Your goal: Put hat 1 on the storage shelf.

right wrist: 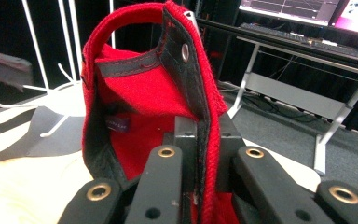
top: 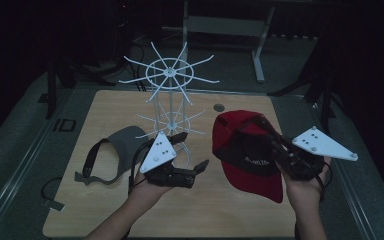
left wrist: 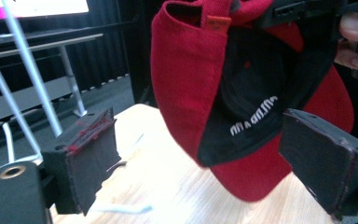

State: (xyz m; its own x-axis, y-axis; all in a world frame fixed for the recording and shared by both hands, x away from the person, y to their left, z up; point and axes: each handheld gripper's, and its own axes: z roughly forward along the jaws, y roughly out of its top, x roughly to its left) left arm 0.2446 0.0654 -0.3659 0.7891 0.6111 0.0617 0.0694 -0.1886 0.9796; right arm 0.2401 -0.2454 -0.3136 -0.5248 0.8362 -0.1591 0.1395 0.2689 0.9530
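One red cap, one grey visor, one rack

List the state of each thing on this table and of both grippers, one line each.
Red fabric cap: lifted, pinched at its rim.
Right gripper: shut on the cap.
Left gripper: open, nothing between its jaws.
Grey visor with black strap: lying flat on the table.
White wire hat rack: upright, hooks bare.
Wooden table: bearing the rack and visor.
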